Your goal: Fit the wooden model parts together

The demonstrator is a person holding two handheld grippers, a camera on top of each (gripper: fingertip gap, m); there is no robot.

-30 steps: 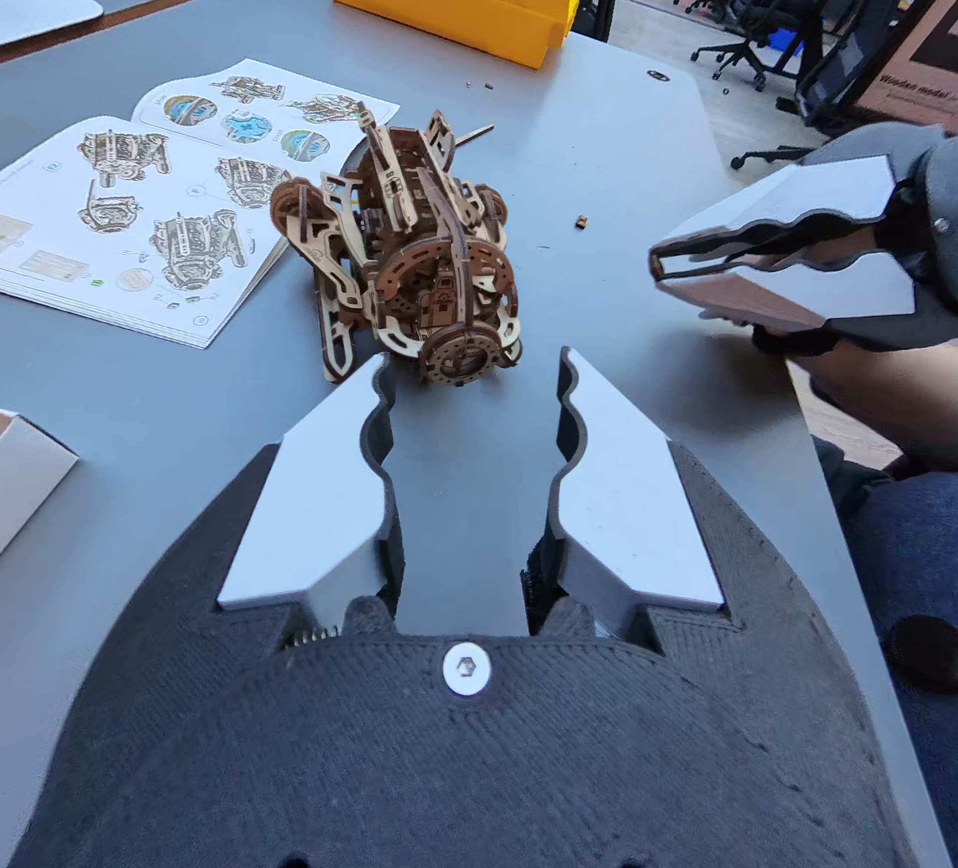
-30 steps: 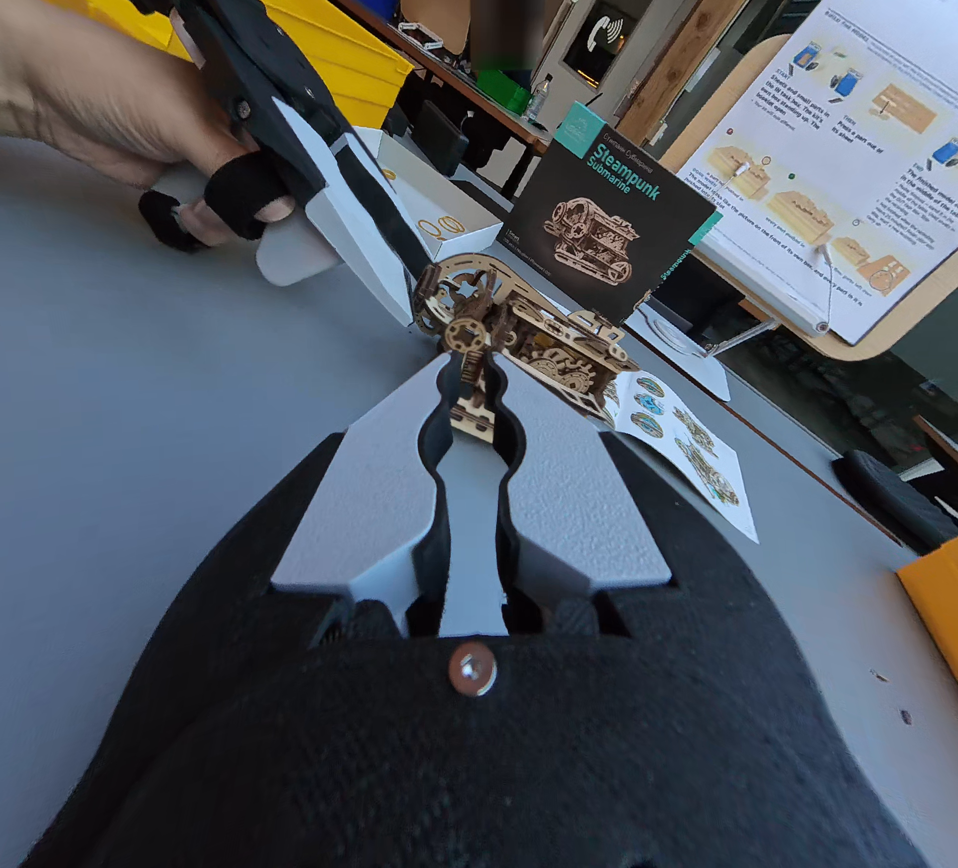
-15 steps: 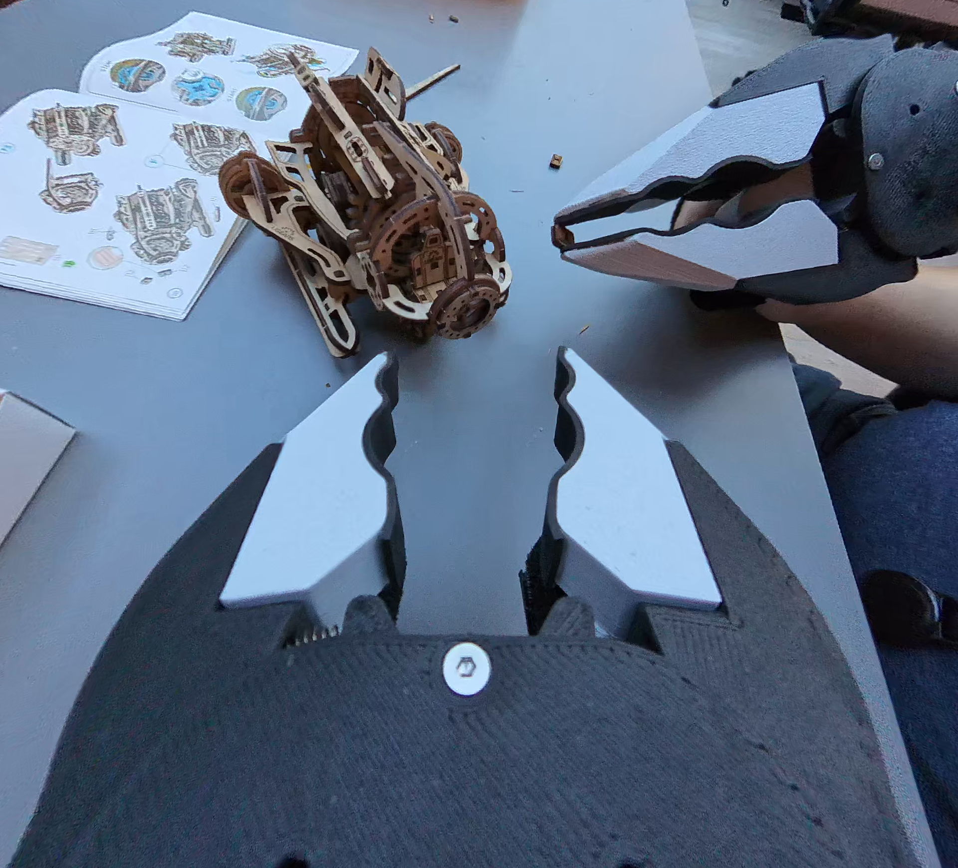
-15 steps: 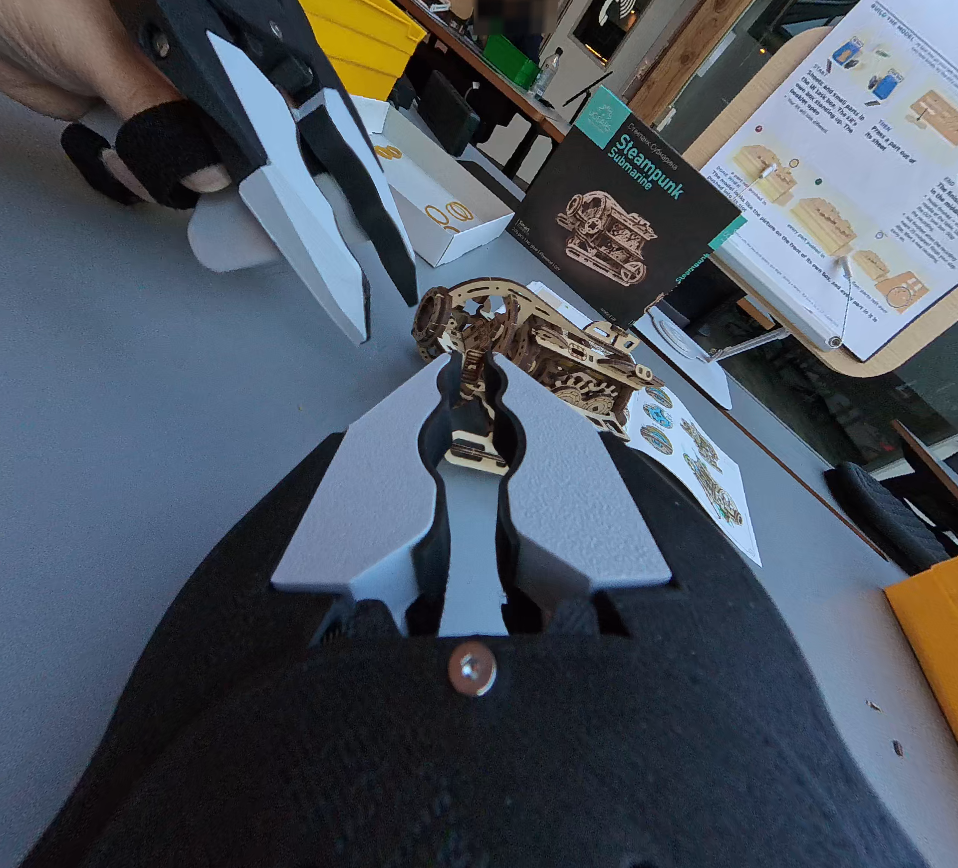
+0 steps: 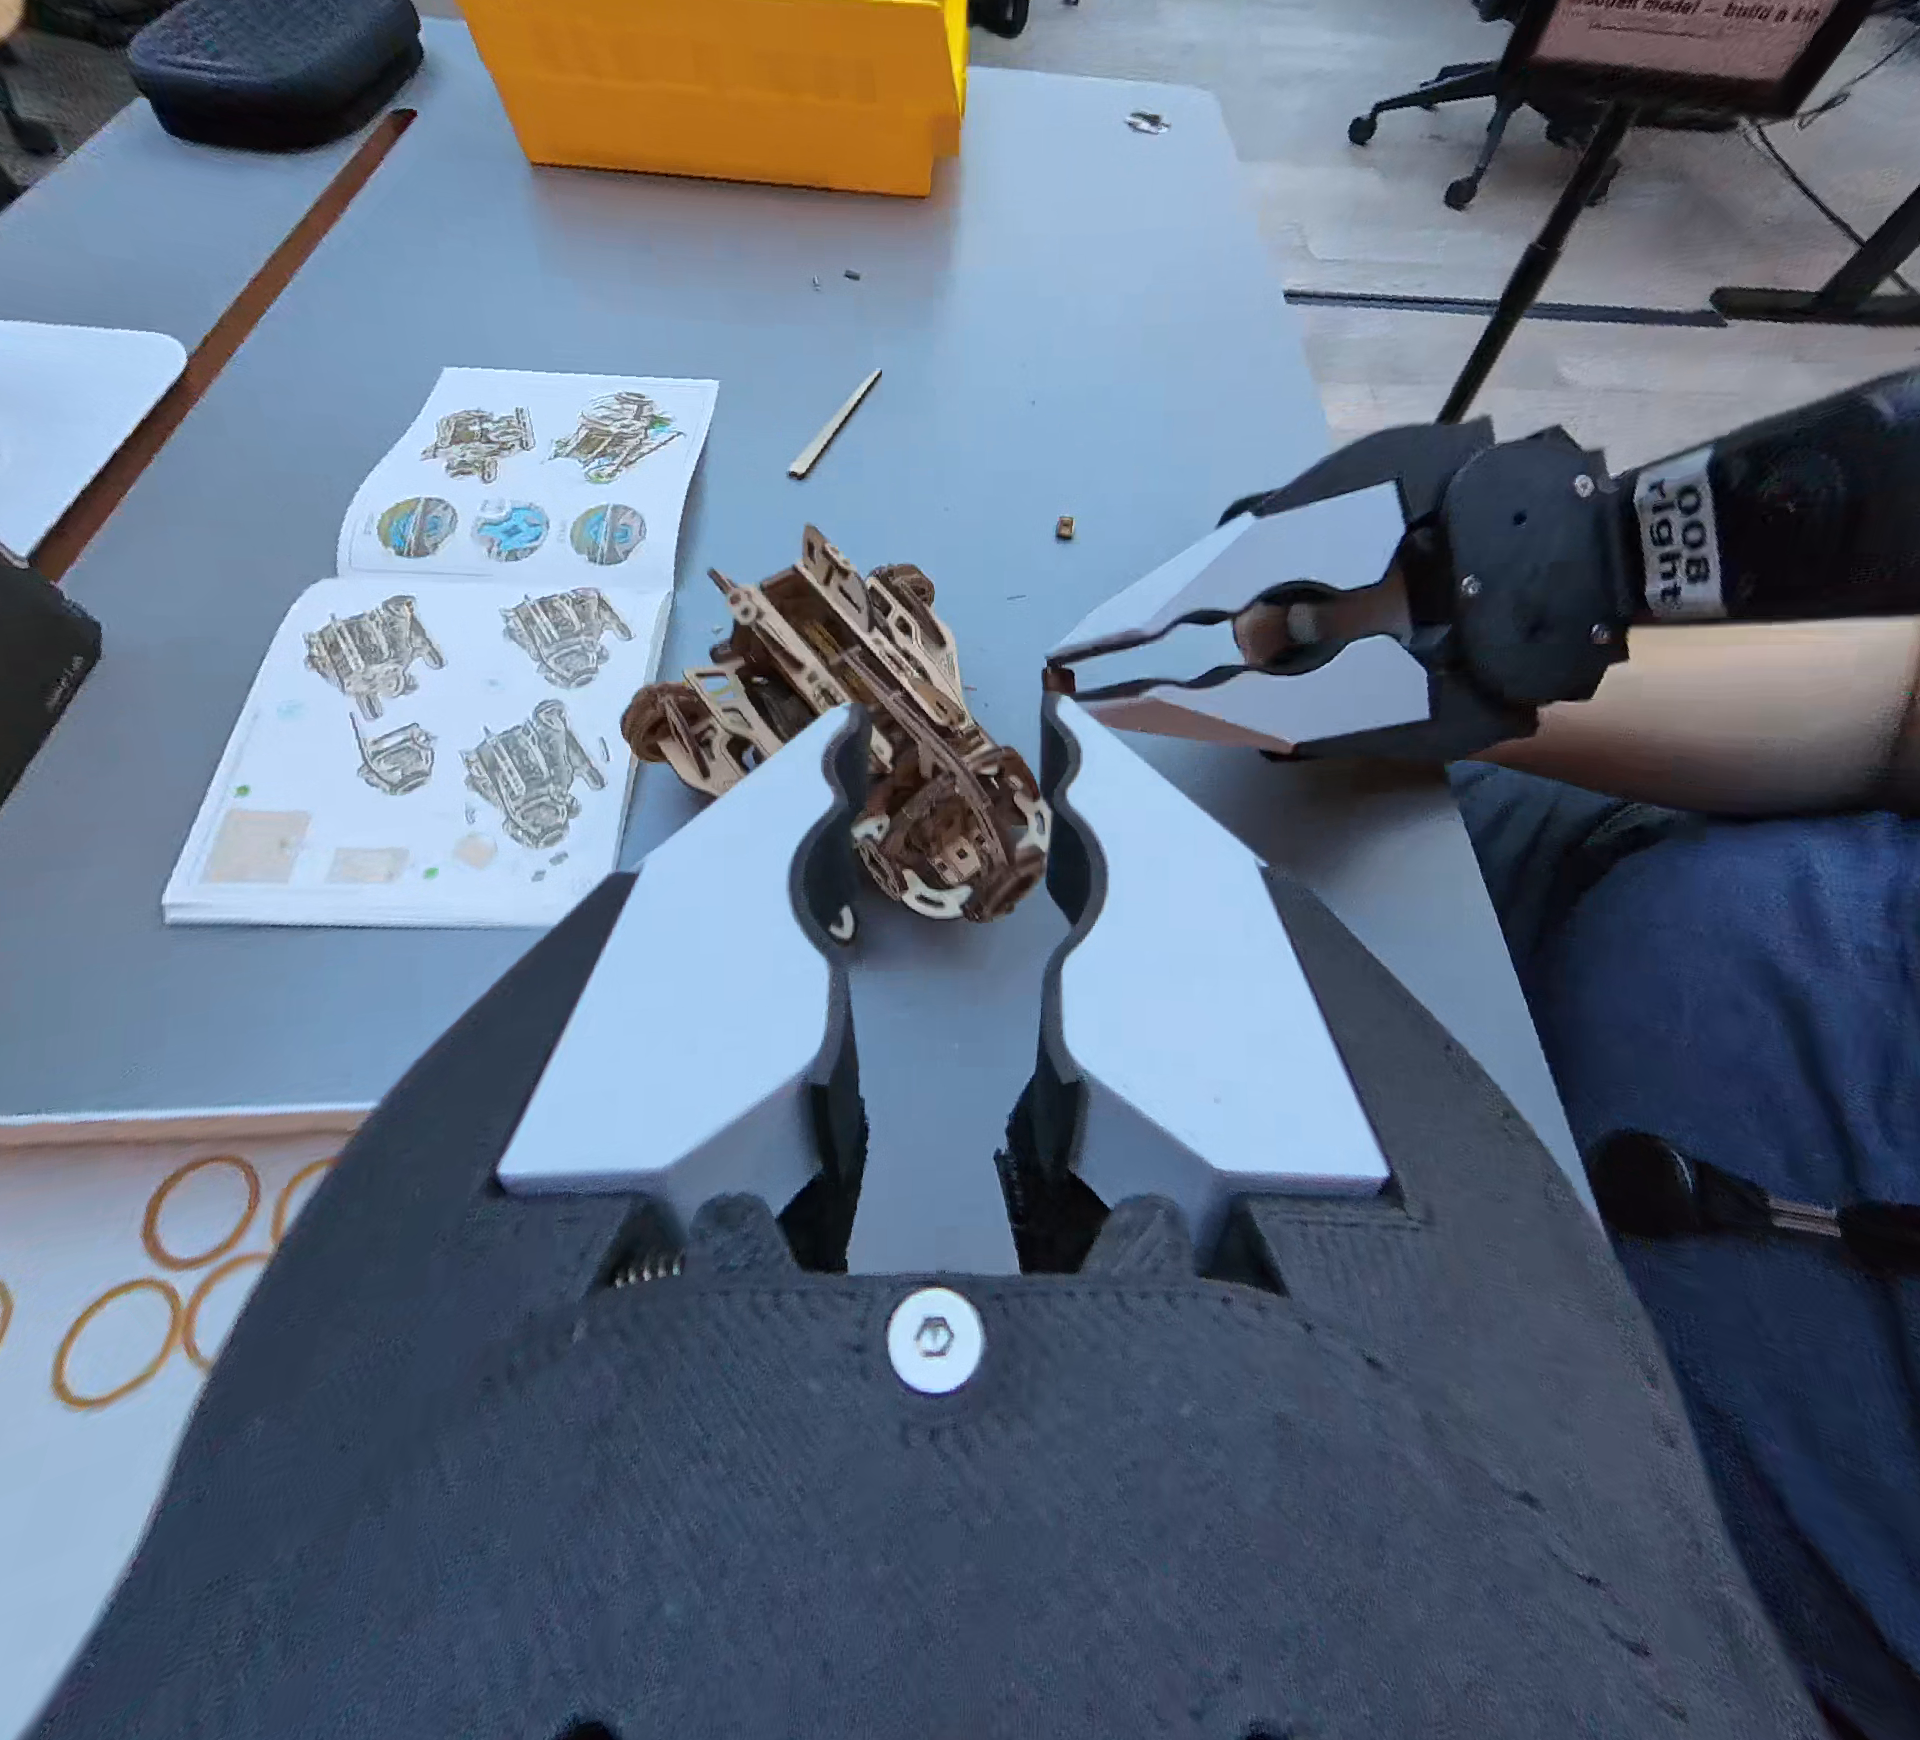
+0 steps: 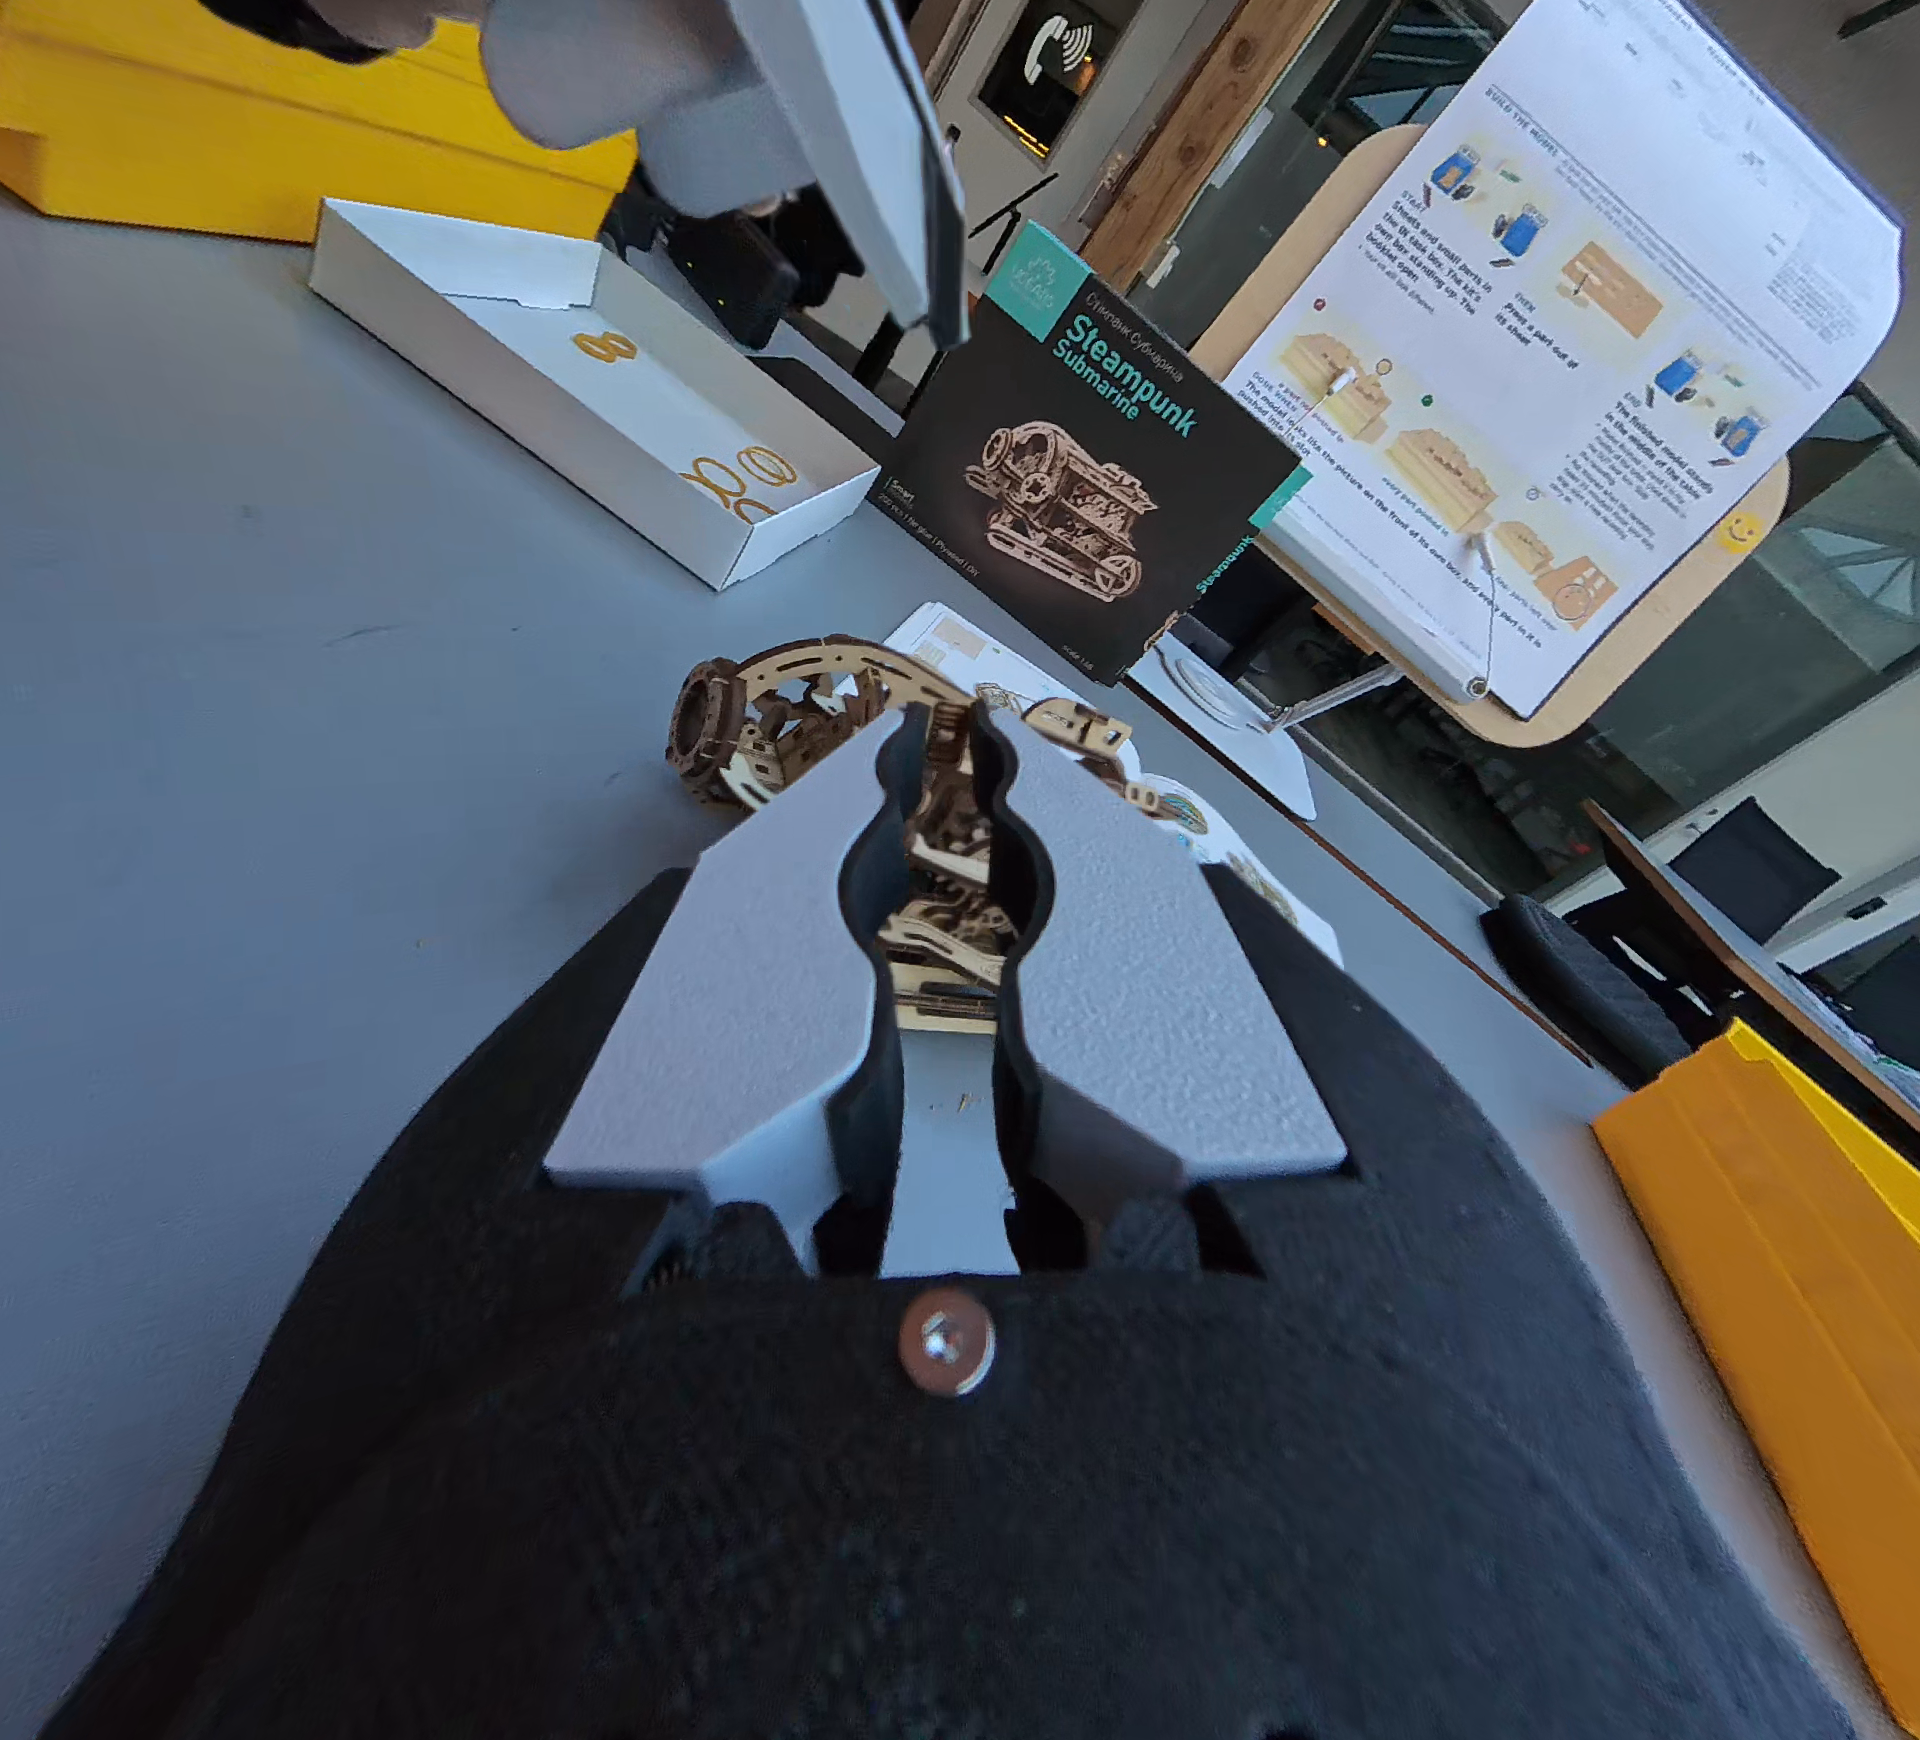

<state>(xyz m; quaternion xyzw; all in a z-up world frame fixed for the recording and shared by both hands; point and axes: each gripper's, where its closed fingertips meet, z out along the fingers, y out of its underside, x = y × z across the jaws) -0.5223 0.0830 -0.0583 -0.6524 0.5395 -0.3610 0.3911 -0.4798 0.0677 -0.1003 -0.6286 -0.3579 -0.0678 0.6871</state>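
The part-built wooden model (image 5: 862, 724) lies on the grey table (image 5: 1091, 288), also seen in the right wrist view (image 6: 769, 724). My left gripper (image 5: 951, 719) is open and empty. It hovers above the model's round front end and also shows in the right wrist view (image 6: 930, 319), high over the table. My right gripper (image 6: 948, 719) is nearly shut, with what looks like a small brown wooden piece (image 5: 1058, 677) pinched at its tips. It is low at the model's right side (image 5: 1060, 677), close to my left gripper's right finger.
An open instruction booklet (image 5: 457, 651) lies left of the model. A yellow bin (image 5: 717, 28) stands at the far end. A thin wooden stick (image 5: 834, 425) lies beyond the model. A white box with rubber bands (image 6: 592, 402) and the black kit box (image 6: 1081, 485) stand nearby. The gap from one gripper's tips to the other's is roughly 7 centimetres.
My left gripper has risen and now looks down on the model from higher. My right gripper has moved in towards the model, still nearly shut. The model stays on the table.
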